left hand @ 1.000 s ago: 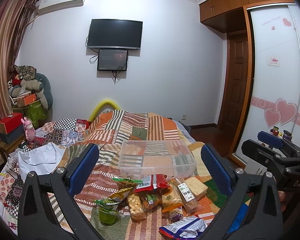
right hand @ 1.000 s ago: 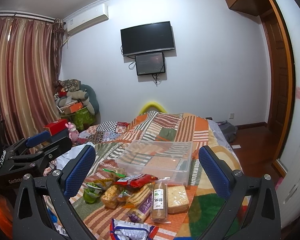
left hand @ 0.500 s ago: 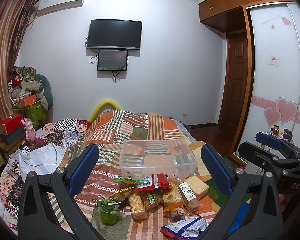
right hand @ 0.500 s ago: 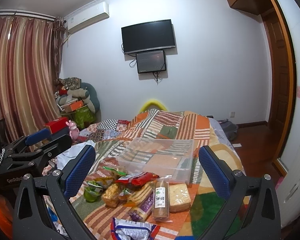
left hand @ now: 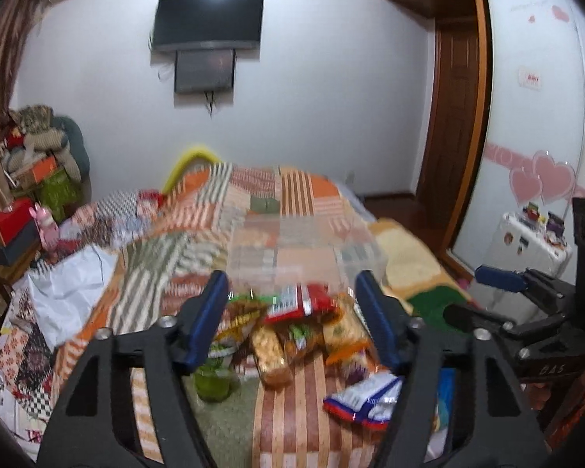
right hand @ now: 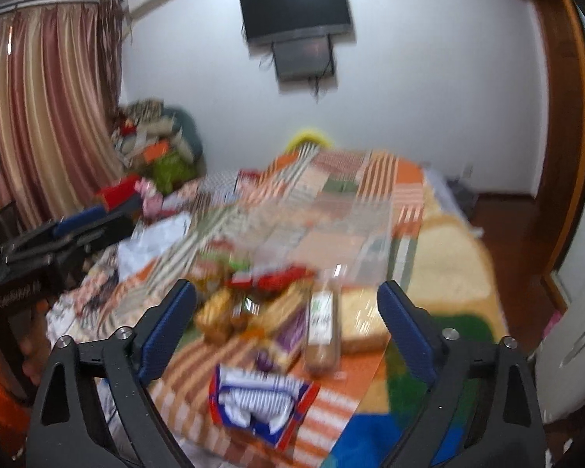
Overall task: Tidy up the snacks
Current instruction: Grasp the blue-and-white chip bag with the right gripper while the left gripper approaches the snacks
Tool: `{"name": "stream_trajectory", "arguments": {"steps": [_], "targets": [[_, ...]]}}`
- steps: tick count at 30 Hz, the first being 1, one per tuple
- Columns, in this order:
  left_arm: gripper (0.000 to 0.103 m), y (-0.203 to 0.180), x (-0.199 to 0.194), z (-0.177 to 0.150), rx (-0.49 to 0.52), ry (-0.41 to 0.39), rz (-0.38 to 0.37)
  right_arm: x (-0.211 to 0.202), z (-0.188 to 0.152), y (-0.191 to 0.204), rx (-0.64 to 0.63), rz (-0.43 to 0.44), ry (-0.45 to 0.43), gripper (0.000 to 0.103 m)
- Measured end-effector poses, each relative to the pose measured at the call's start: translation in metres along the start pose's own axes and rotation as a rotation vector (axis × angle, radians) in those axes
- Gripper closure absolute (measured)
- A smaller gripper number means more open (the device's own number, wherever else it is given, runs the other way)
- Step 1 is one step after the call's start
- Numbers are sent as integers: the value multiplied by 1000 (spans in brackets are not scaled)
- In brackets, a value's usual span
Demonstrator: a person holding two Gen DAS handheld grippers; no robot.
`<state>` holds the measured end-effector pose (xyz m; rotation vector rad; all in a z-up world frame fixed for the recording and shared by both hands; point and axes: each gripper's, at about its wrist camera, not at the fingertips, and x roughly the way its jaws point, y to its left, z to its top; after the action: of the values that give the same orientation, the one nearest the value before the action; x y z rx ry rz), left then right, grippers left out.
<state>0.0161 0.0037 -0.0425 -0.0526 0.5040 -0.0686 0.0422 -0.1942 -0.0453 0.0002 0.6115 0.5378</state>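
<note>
A pile of snack packets (left hand: 296, 323) lies on the striped patchwork bedspread (left hand: 253, 202), with a clear plastic bin (left hand: 304, 249) just behind it. My left gripper (left hand: 292, 319) is open, above and in front of the pile, holding nothing. A blue-and-white packet (left hand: 364, 394) lies nearest, by the right finger. In the right wrist view my right gripper (right hand: 286, 331) is open and empty over the same pile (right hand: 277, 312); the blue-and-white packet (right hand: 259, 397) lies below it, the bin (right hand: 331, 241) behind. Both views are blurred.
A green cup (left hand: 212, 382) stands left of the pile. White cloth (left hand: 70, 292) and clutter cover the bed's left side. A TV (left hand: 208, 19) hangs on the far wall; a wardrobe (left hand: 534, 117) and white case (left hand: 526, 245) stand right.
Both grippers have tilted down and moved forward toward the snack pile, which now looks nearer. The left gripper's jaws have narrowed. Nothing was taken hold of.
</note>
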Motion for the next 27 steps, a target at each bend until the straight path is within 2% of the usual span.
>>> {"name": "stream_trajectory", "arguments": {"steps": [2, 6, 17, 23, 27], "targets": [[42, 3, 6, -6, -3, 33, 8, 12, -13, -1, 1, 2, 65, 12], [42, 3, 14, -23, 6, 82, 35, 23, -32, -1, 4, -26, 138, 11], [40, 11, 37, -64, -15, 229, 30, 65, -62, -2, 45, 39, 356, 11], [30, 18, 52, -72, -45, 260, 41, 79, -73, -8, 108, 108, 426, 11], [28, 20, 62, -75, -53, 279, 52, 80, -71, -11, 128, 125, 426, 12]]}}
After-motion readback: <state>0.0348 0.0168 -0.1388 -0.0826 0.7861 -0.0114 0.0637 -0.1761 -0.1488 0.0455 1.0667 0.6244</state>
